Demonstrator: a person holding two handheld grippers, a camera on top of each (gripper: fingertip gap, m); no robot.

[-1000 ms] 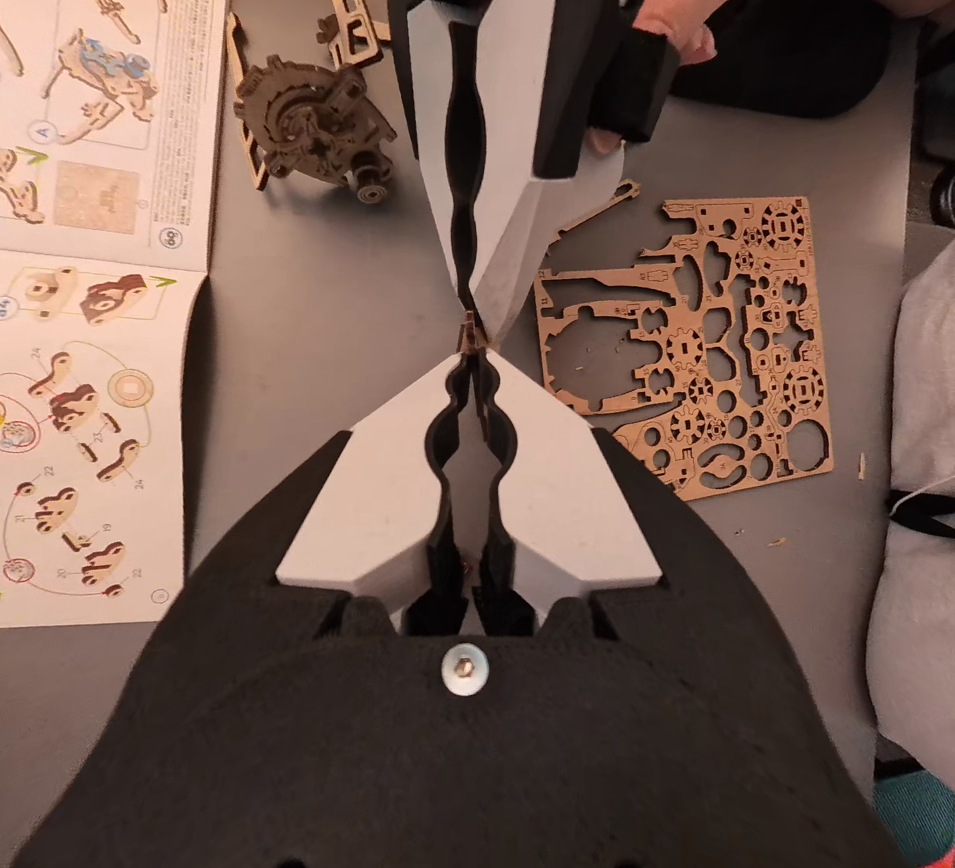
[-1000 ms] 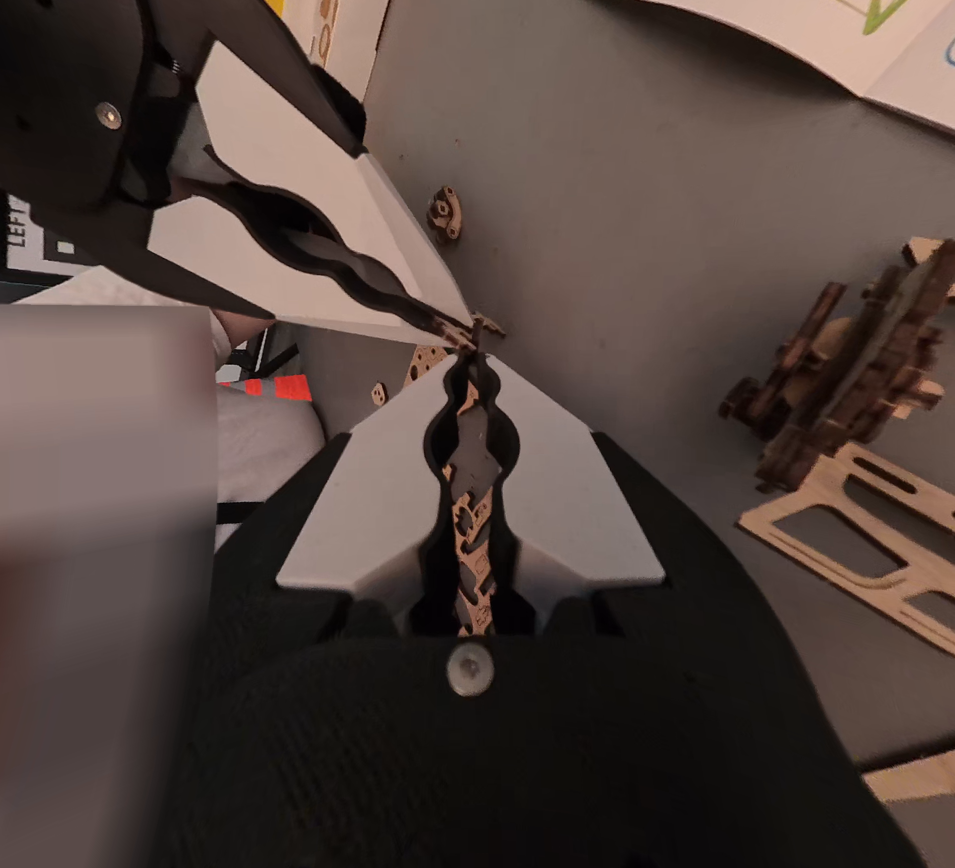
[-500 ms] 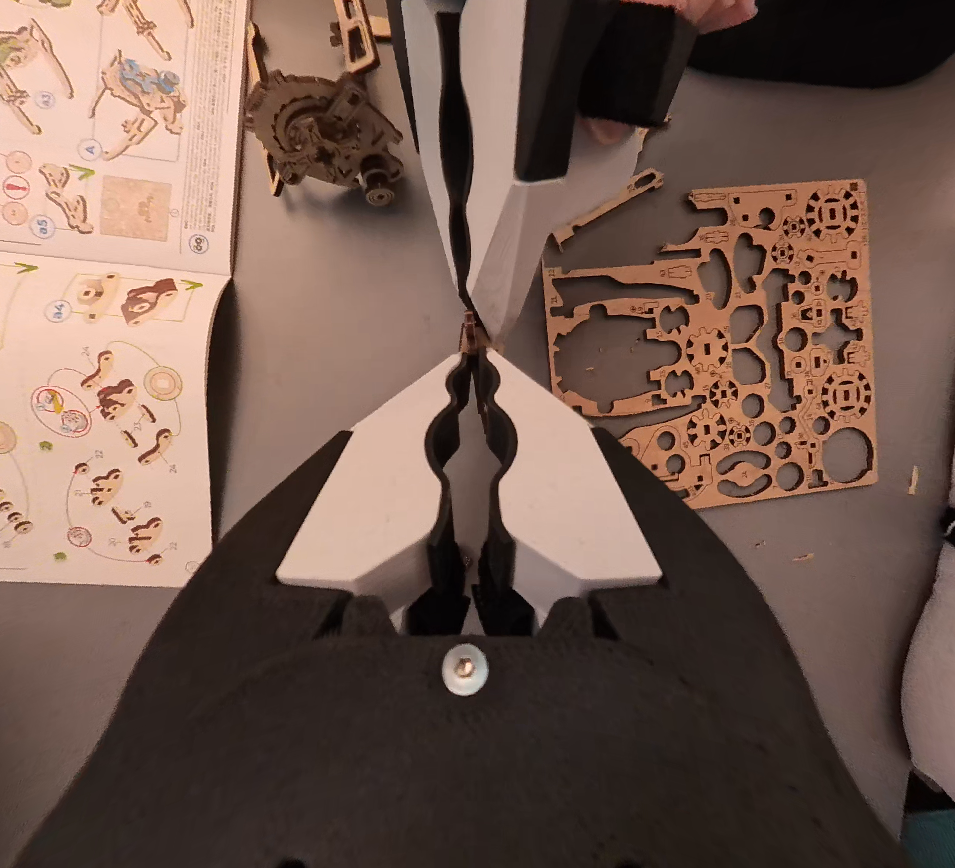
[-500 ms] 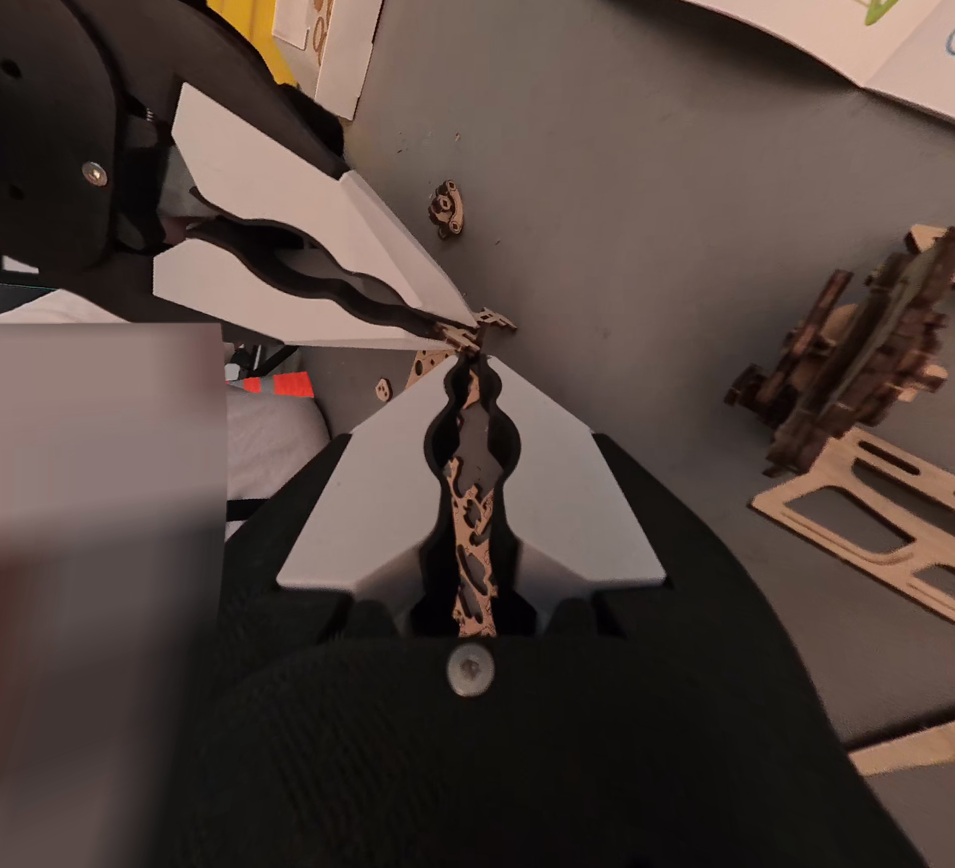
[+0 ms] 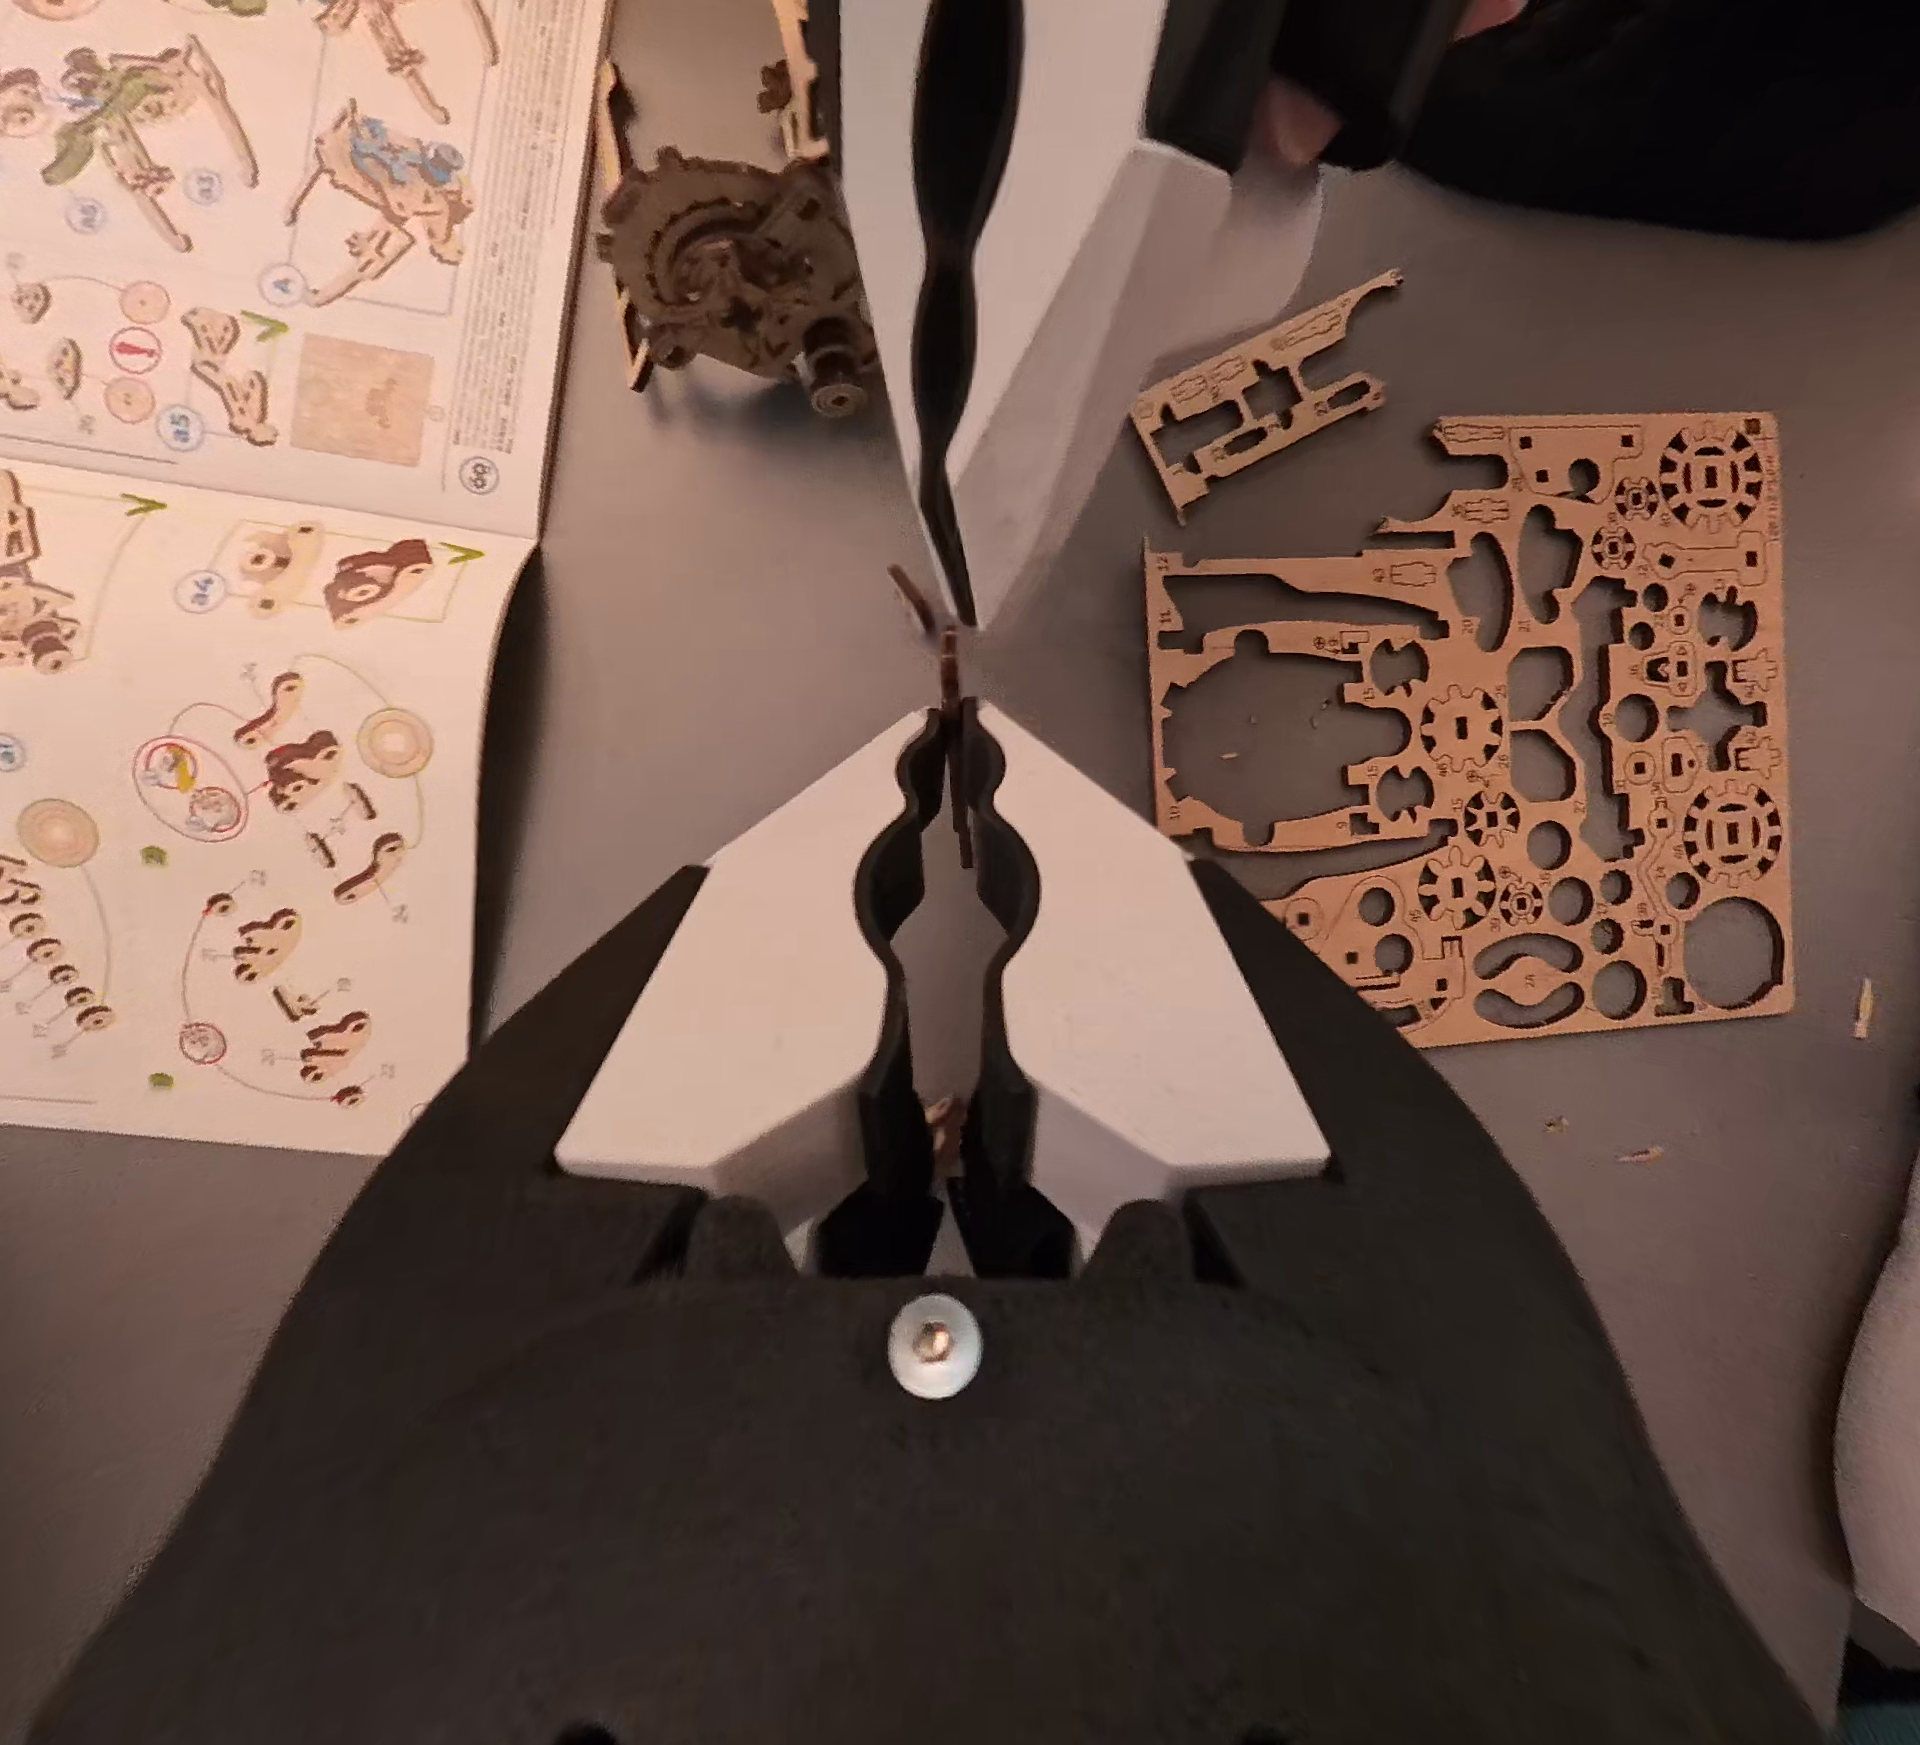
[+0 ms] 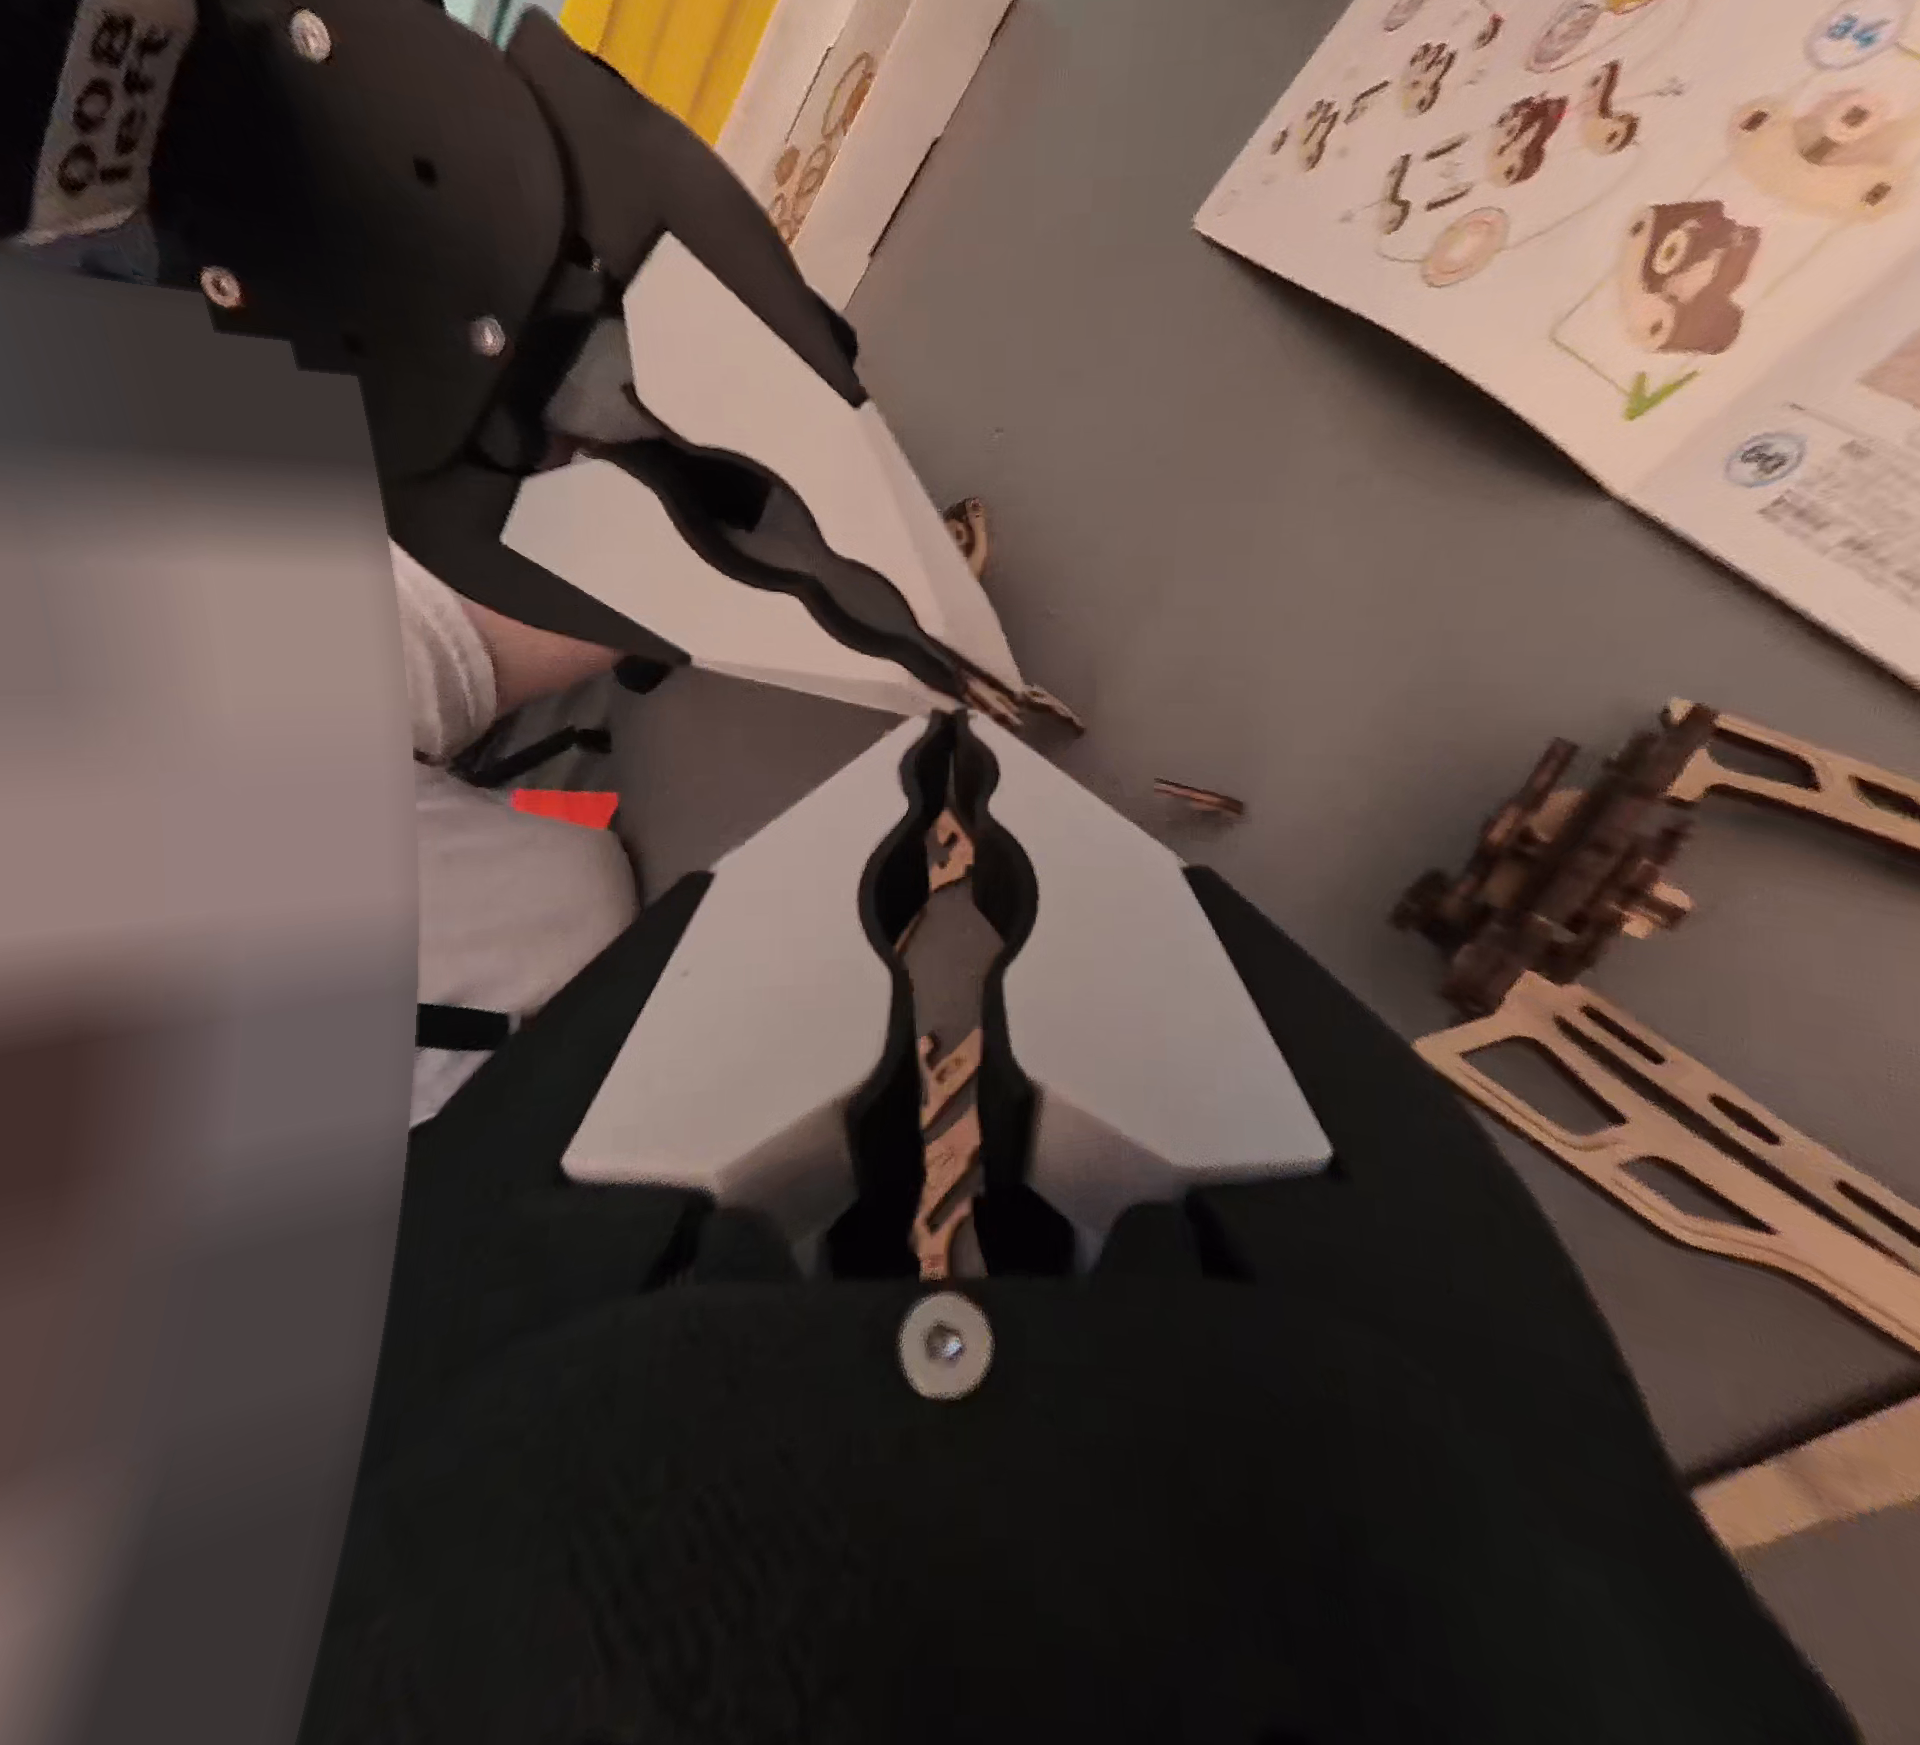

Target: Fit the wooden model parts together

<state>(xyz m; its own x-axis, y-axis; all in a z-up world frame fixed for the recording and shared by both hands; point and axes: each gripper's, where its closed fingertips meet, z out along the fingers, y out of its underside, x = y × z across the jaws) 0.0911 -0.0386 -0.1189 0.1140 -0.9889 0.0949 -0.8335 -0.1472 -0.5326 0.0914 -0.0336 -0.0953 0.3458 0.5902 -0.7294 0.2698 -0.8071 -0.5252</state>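
holding a thin dark wooden piece [image 5: 950,677] edge-on, our left gripper [image 5: 950,721] has its white fingers [image 5: 790,947] drawn narrow, pinching the piece so that it pokes out just past the tips. straight ahead of those tips our right gripper [image 5: 958,604] points back at us, tip to tip, its fingers pressed together as well. a second small wooden part [image 5: 912,602] sits just left of the right gripper's tips, close above the held piece; whether those fingers grip it we cannot tell, as that spot is blurred.

from the right wrist view, our right gripper [image 6: 948,727] shows its fingers [image 6: 1132,999] nearly together, and the left gripper [image 6: 961,682] comes in from the upper left with the light-edged piece [image 6: 1023,706] jutting past its tips, just beyond our own. a small loose part [image 6: 1197,797] lies on the grey table [image 6: 1247,345] to the right of the tips.

right of the left fingers lies the punched-out plywood sheet [image 5: 1475,739], with a smaller offcut [image 5: 1262,396] ahead of it. left of the fingers lies the open instruction booklet [image 5: 260,490], and ahead-left, beside the right gripper, stands the half-built dark model [image 5: 738,282]. a hand [image 5: 1299,126] grips the right gripper's handle.
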